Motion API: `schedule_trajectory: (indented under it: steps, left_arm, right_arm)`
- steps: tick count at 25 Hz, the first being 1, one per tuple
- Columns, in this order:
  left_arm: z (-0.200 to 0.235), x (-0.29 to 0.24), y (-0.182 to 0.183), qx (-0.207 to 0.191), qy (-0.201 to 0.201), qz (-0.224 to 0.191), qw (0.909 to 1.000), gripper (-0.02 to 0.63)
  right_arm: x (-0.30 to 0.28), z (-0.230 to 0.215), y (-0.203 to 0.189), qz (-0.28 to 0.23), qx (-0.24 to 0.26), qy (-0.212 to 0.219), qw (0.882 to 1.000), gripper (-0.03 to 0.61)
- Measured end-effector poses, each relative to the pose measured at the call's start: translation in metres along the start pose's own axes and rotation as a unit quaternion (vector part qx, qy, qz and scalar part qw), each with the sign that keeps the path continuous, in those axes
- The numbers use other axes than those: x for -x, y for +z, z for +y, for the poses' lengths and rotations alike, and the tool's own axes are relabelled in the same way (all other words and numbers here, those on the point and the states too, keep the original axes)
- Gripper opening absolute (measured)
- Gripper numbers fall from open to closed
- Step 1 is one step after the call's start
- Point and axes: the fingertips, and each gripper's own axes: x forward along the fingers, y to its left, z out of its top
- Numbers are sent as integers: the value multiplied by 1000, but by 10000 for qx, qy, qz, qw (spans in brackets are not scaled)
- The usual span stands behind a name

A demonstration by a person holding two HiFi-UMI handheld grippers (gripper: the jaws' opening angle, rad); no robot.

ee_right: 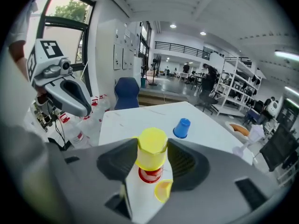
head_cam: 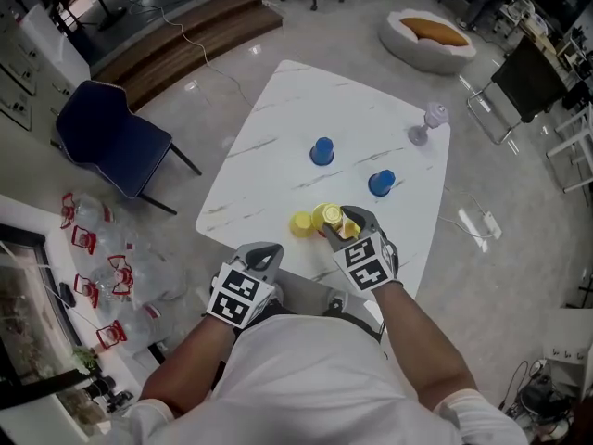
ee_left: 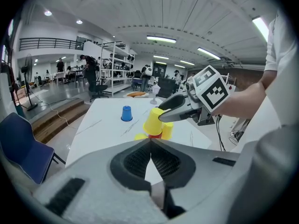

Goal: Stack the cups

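At the far left a blue chair (head_cam: 111,137) stands on the floor beside the white marble tabletop (head_cam: 278,109). The left gripper (ee_left: 150,147) sits at the tabletop's near edge, its jaws pressed together with nothing between them.

Just beyond it is a cluster of cups. Leftmost in the cluster is the fallen yellow cup (head_cam: 301,222), which lies on its side on the tabletop. Right of that, the right gripper (head_cam: 337,222) has its jaws spread wide and clamped on the lifted yellow cup (ee_right: 152,148). This cup is mouth down and a little tilted, and the pads press on its sides. It hangs right over the red cup (ee_right: 150,175), which stands on the tabletop; whether the two touch cannot be told. The third yellow cup (ee_left: 167,130) stands mouth down just beside the red cup, under the right gripper.

Farther out on the tabletop, well apart from the cluster and from each other, stand the left blue cup (head_cam: 321,151) and the right blue cup (head_cam: 381,183), both mouth down. A clear stemmed glass (head_cam: 428,121) stands near the far right corner.
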Motion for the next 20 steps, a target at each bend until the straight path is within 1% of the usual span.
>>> schedule_trajectory:
  steps: [7, 15, 17, 19, 20]
  left_arm:
    - [10, 14, -12, 163, 122, 40, 9998, 9]
    - [10, 11, -13, 179, 124, 33, 9998, 9]
    - [11, 9, -12, 173, 111, 37, 9998, 9]
    - [11, 7, -11, 166, 99, 52, 9998, 9]
    - [12, 6, -11, 163, 97, 57, 9998, 9]
  right_arm:
    - [-11, 9, 8, 59, 42, 88, 9999, 206]
    - [-19, 15, 2, 163, 111, 227, 9995, 209]
    - [-20, 16, 2, 143, 112, 269, 9995, 220]
    - [-19, 15, 5, 74, 110, 266, 9996, 264]
    - [-16, 13, 7, 3, 110, 249, 9996, 265]
